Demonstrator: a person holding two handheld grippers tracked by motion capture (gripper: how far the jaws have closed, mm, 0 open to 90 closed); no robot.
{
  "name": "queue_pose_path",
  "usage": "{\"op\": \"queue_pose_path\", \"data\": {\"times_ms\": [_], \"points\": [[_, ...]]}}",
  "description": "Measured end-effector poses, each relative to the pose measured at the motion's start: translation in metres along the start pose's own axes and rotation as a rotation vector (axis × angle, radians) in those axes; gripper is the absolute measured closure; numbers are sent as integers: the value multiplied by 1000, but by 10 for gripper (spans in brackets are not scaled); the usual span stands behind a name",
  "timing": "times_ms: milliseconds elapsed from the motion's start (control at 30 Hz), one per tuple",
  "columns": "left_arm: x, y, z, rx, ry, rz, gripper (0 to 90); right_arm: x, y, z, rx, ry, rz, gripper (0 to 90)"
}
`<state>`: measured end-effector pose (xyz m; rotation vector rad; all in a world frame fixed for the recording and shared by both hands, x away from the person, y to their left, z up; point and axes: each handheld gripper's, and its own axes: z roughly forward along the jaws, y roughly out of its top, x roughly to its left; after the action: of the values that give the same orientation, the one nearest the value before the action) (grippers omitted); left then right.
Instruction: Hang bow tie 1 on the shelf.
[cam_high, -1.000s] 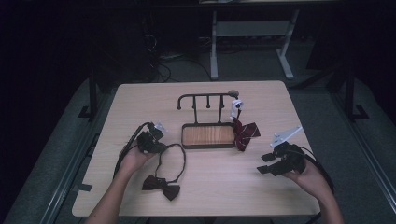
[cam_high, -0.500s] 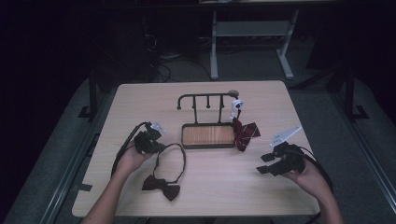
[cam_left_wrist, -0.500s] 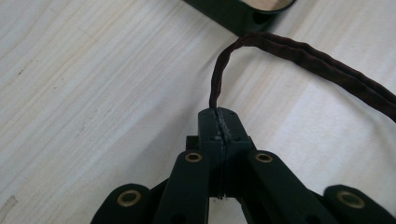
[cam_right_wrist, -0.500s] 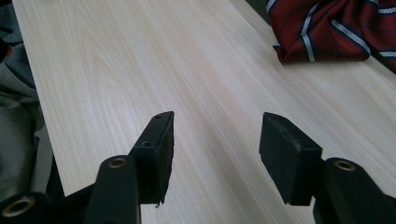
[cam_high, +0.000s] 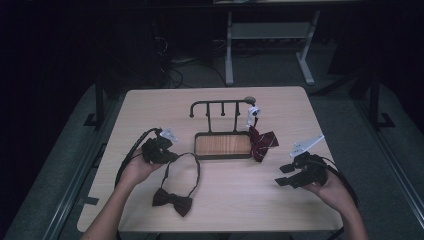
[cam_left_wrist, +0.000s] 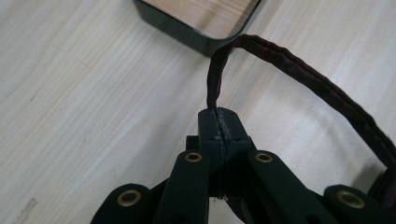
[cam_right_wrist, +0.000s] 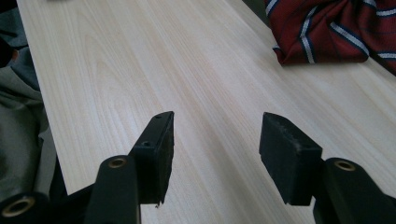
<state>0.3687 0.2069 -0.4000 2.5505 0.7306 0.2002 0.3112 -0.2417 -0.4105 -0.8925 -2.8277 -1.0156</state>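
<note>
On the pale wood-grain table (cam_high: 150, 107), the left gripper (cam_high: 167, 156) has its jaws pinched tight on the strap (cam_left_wrist: 219, 74) of a dark bow tie (cam_high: 172, 201), a narrow band of stitched cloth that rises from between the pads and arches away in a loop. The knot of the bow tie lies flat on the table near the person's edge, with the strap's loop running up from it to the left gripper, just beside the near left corner of a small stand (cam_high: 222, 145). That stand has a dark rim around a glossy brown wooden base and a thin black metal rail with short hooks rising behind it. A red striped tie (cam_high: 262, 142), crumpled and soft, lies against the stand's right end below a small white clip (cam_high: 252, 114). The right gripper (cam_high: 287, 175) rests well apart over bare table, its jaws spread wide with nothing between them.
</note>
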Motion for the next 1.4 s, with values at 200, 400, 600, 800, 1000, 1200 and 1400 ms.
{"op": "queue_pose_path", "data": {"times_ms": [200, 400, 600, 800, 1000, 1200, 1400], "points": [[-5, 2, -10, 10, 1, 29, 893, 0, 0, 0, -2, 4, -1, 444], [-6, 3, -17, 11, -14, 32, 895, 0, 0, 0, -3, 3, -1, 444], [-6, 3, -23, -4, -36, 27, 895, 0, 0, -1, -7, 2, -1, 445], [-7, 5, -30, -4, -52, 37, 895, 0, 0, -2, -8, 2, 0, 443], [-6, 7, -37, 15, -56, 53, 895, 1, 0, -2, -15, 4, 1, 442], [-7, 8, -44, 14, -66, 61, 895, 1, 0, -2, -16, 6, 2, 429], [-6, 10, -50, 8, -84, 74, 895, 0, 0, -2, -18, 7, 10, 417]]}}
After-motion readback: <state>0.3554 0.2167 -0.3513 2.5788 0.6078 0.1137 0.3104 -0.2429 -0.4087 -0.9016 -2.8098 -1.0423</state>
